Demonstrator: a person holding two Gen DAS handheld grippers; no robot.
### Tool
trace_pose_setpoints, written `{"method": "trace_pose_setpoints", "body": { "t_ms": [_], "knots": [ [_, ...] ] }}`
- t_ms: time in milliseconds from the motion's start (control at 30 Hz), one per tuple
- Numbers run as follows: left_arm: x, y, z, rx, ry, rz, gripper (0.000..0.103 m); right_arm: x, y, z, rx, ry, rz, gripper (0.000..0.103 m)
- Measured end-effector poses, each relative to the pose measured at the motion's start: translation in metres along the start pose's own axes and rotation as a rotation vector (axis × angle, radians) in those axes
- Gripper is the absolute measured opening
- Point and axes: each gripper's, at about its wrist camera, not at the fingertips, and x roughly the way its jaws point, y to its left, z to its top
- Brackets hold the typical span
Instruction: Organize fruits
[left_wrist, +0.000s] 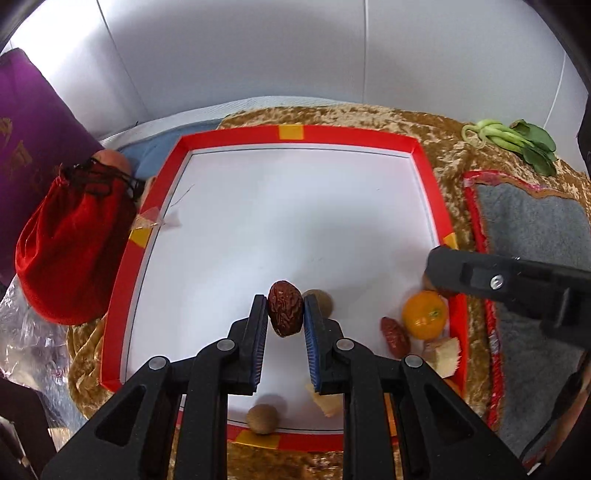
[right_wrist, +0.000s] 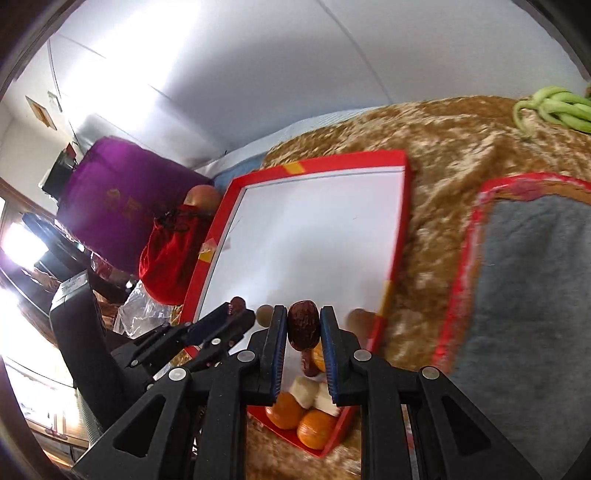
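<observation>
left gripper (left_wrist: 285, 314) pinching a wrinkled dark red dried date (left_wrist: 284, 313) between blue-padded jaws, held above the near middle of a shallow red-rimmed tray with a white floor (left_wrist: 424, 155); right gripper (right_wrist: 303, 329) likewise clamped on a second wrinkled dark red date (right_wrist: 303, 325), above the near right part of the same tray (right_wrist: 369, 158); in the left wrist view, right gripper entering from the right edge (left_wrist: 436, 266), jaw tips hidden behind its own body.

lying on the tray floor: a round tan longan (left_wrist: 261, 419) at the near rim; another tan round fruit (left_wrist: 322, 301) just behind the left gripper's right jaw; a smooth orange mandarin (left_wrist: 424, 314) at the near right, beside a third red date (left_wrist: 395, 338) lying flat; pale cut fruit chunks (left_wrist: 445, 356) near the right rim; in the right wrist view, two more orange mandarins (right_wrist: 300, 415) and white chunks (right_wrist: 308, 393) crowded in the tray's near corner.

tray resting on a golden-brown plush cloth (left_wrist: 369, 114); left of the tray, touching its rim, a red velvet drawstring pouch (left_wrist: 70, 254); behind that, a purple fabric bag (left_wrist: 33, 147); far right on the cloth, a bunch of green leafy bok choy (left_wrist: 513, 142); right of the tray, a grey felt mat with a red border (left_wrist: 535, 236).
</observation>
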Motion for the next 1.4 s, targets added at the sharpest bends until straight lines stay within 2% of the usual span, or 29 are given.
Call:
{"method": "trace_pose_setpoints", "body": {
  "t_ms": [200, 467, 600, 700, 733, 800, 833, 867, 900, 967, 1000, 1200, 1333, 1400],
  "knots": [
    [0.01, 0.005, -0.004, 0.001, 0.04, -0.006, 0.017, 0.028, 0.016, -0.007, -0.023, 0.02, -0.064, 0.018],
    [0.001, 0.012, -0.001, -0.012, 0.004, 0.023, 0.017, 0.044, 0.03, -0.013, -0.082, 0.033, -0.172, 0.02],
    [-0.009, 0.019, -0.004, -0.027, -0.04, 0.086, 0.017, 0.045, 0.037, -0.014, -0.12, 0.024, -0.216, 0.022],
    [-0.029, 0.02, -0.005, -0.04, -0.12, 0.12, 0.018, 0.031, 0.042, -0.018, -0.157, -0.004, -0.217, 0.022],
    [-0.036, 0.019, -0.005, -0.042, -0.153, 0.13, 0.021, 0.023, 0.044, -0.02, -0.179, -0.023, -0.221, 0.022],
    [-0.055, 0.018, -0.006, -0.064, -0.227, 0.145, 0.037, 0.002, 0.045, -0.028, -0.22, -0.063, -0.233, 0.022],
    [-0.064, 0.018, -0.007, -0.08, -0.262, 0.144, 0.052, -0.008, 0.045, -0.032, -0.236, -0.081, -0.23, 0.024],
    [-0.074, 0.017, -0.008, -0.096, -0.302, 0.14, 0.061, -0.018, 0.045, -0.036, -0.247, -0.098, -0.228, 0.027],
    [-0.084, 0.015, -0.011, -0.108, -0.34, 0.14, 0.064, -0.033, 0.043, -0.042, -0.261, -0.123, -0.229, 0.028],
    [-0.1, 0.01, -0.017, -0.122, -0.391, 0.144, 0.081, -0.054, 0.039, -0.051, -0.282, -0.155, -0.225, 0.029],
    [-0.107, 0.006, -0.022, -0.128, -0.41, 0.147, 0.084, -0.066, 0.037, -0.056, -0.296, -0.171, -0.224, 0.03],
    [-0.135, -0.016, -0.046, -0.139, -0.438, 0.205, 0.085, -0.12, 0.023, -0.086, -0.322, -0.29, -0.201, 0.038],
    [-0.157, -0.029, -0.061, -0.155, -0.436, 0.205, 0.085, -0.14, 0.016, -0.104, -0.316, -0.391, -0.159, 0.053],
    [-0.171, -0.034, -0.065, -0.158, -0.447, 0.22, 0.087, -0.143, 0.017, -0.106, -0.324, -0.382, -0.139, 0.053]
  ]
}}
